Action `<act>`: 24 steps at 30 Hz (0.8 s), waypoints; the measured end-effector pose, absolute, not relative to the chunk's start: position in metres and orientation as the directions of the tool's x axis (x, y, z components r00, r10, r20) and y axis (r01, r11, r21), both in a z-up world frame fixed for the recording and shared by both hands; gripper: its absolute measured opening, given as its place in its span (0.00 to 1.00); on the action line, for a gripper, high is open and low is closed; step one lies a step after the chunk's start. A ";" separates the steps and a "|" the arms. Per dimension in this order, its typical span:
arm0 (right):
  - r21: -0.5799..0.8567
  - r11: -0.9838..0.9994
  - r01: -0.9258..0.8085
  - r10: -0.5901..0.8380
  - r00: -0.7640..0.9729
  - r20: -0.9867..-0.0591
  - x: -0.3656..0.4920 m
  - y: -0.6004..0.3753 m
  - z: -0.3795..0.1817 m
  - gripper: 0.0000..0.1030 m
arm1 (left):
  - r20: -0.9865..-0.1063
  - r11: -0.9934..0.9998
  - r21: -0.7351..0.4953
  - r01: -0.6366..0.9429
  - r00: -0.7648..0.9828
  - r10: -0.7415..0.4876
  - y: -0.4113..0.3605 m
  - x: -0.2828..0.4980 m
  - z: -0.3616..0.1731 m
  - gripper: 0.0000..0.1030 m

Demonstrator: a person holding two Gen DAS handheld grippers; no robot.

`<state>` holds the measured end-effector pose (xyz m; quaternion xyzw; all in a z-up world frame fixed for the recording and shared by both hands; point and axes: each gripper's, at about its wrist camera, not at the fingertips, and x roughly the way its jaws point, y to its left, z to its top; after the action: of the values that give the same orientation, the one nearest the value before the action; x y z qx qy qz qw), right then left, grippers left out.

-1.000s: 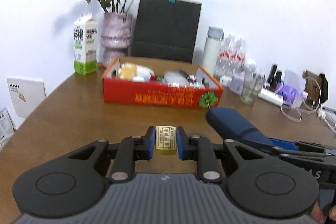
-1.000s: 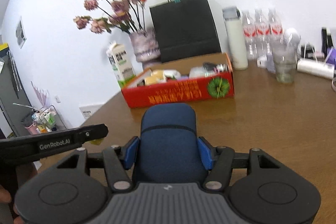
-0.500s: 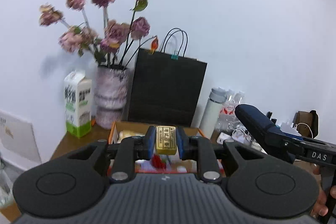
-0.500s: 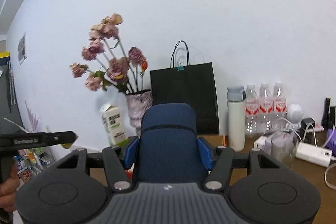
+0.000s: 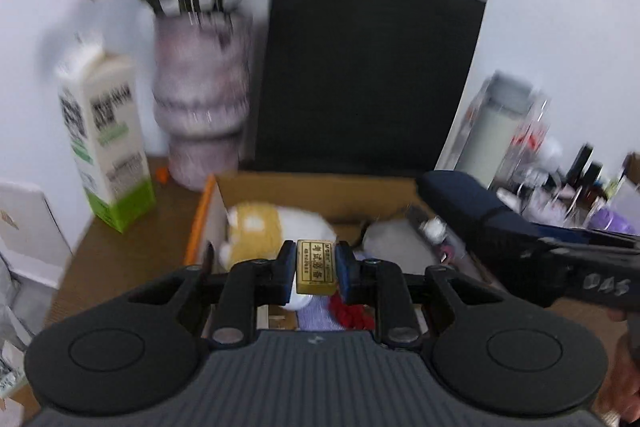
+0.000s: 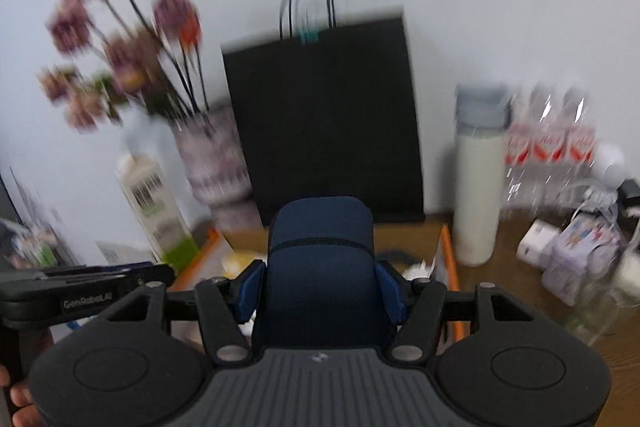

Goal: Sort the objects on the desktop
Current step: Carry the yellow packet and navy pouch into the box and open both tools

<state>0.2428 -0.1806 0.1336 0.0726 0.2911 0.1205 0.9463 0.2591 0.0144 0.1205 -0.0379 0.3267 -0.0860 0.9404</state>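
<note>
My left gripper (image 5: 315, 267) is shut on a small gold bar (image 5: 315, 261) with writing on its top face. It hangs over the near part of an open cardboard box (image 5: 200, 223) with an orange rim. Inside lie a yellow and white plush toy (image 5: 256, 227) and other blurred items. My right gripper (image 6: 320, 291) is shut on a dark blue zipped case (image 6: 320, 267), held above the same box (image 6: 448, 259). In the left wrist view the case (image 5: 472, 207) reaches in from the right over the box.
Behind the box stand a black paper bag (image 5: 360, 75), a vase of dried flowers (image 5: 200, 107) and a milk carton (image 5: 104, 143). A white flask (image 6: 480, 187), water bottles (image 6: 552, 147) and small clutter fill the table's right side. A person's hand shows at the lower left edge.
Both grippers have travelled forward from the near table to above the box, each keeping its load. The views swung up to the wall and back down; the bag and vase now loom much closer.
</note>
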 end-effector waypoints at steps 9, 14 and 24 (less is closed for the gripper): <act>0.107 0.986 -0.132 0.169 0.757 -0.631 0.286 -0.148 0.054 0.57 | -0.696 0.984 -0.111 0.140 0.696 -0.177 0.011 0.291 0.059 0.21; 0.013 0.986 -0.169 0.136 0.743 -0.656 0.278 -0.130 0.042 0.57 | -0.716 0.983 -0.091 0.156 0.676 -0.174 0.004 0.288 0.040 0.21; 0.147 0.961 -0.232 0.259 0.585 -0.768 0.289 -0.148 0.037 0.63 | -0.736 0.986 -0.104 0.132 0.656 -0.166 0.000 0.269 0.031 0.21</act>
<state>0.2893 -0.1480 0.0372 0.0152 0.4339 0.1380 0.8902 0.2694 0.0004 0.0313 -0.0206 0.4065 -0.0818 0.9097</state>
